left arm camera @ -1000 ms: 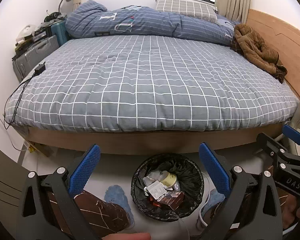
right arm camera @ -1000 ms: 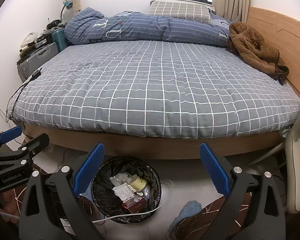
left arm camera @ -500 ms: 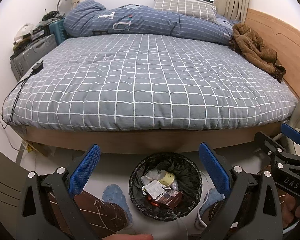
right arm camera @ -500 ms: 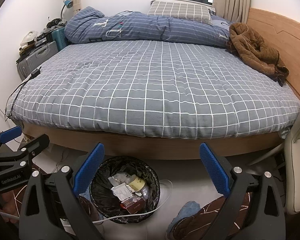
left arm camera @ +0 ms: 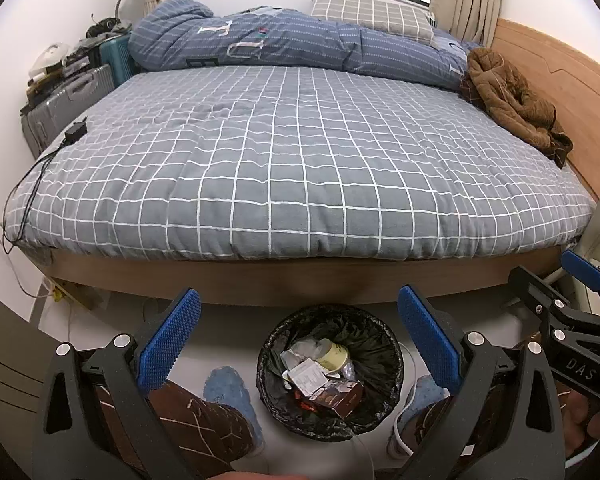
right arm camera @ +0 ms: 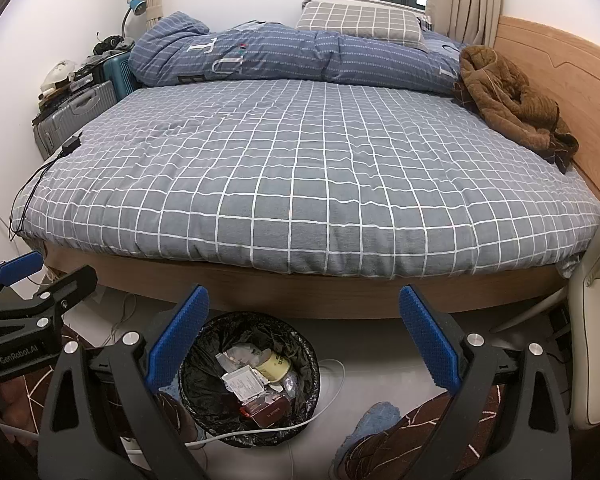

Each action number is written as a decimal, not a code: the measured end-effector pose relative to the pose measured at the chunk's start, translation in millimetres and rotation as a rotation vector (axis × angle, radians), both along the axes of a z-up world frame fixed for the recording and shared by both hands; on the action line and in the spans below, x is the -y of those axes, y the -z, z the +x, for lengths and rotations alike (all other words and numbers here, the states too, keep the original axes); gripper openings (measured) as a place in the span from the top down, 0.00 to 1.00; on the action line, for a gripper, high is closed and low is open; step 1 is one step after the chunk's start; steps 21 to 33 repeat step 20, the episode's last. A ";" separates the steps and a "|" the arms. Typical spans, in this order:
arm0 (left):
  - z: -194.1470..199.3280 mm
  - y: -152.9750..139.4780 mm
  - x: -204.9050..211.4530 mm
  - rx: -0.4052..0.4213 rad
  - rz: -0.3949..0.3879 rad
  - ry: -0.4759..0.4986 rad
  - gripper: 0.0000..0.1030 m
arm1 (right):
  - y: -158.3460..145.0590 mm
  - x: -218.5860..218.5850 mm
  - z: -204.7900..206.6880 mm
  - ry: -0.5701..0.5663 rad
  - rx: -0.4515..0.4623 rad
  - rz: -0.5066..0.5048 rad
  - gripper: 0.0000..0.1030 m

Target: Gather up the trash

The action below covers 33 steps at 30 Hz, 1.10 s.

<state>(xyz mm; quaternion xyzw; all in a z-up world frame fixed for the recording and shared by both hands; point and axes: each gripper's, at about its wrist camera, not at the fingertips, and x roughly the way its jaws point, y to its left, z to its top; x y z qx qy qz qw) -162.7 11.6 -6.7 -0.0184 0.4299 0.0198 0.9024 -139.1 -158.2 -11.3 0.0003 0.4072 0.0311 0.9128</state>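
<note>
My left gripper (left arm camera: 298, 338) and right gripper (right arm camera: 304, 338) both spread wide, empty, held level side by side above floor. Trash bin (left arm camera: 330, 372), black-lined, part full, below between my slippered feet, before bed (left arm camera: 300, 168).

Bare floor (left arm camera: 228, 328) lies open around the bin (left arm camera: 384, 344); the bed (left arm camera: 300, 160) walls off the far side.

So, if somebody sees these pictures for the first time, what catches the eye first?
The big bed with its grey checked cover fills most of both views, with a brown jacket lying by the headboard. On the floor in front stands a black-lined bin already holding wrappers and a cup. Both grippers, left and right, frame it, open and empty.
</note>
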 end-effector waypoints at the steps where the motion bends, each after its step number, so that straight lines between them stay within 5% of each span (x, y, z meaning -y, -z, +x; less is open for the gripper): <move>1: 0.0 0.0 0.2 -0.001 0.000 0.001 0.06 | 0.1 0.4 0.0 0.000 0.001 0.000 0.11; 33: -2.3 2.5 -0.2 0.001 -0.029 0.019 0.06 | 2.3 0.0 0.2 0.000 -0.002 0.001 0.11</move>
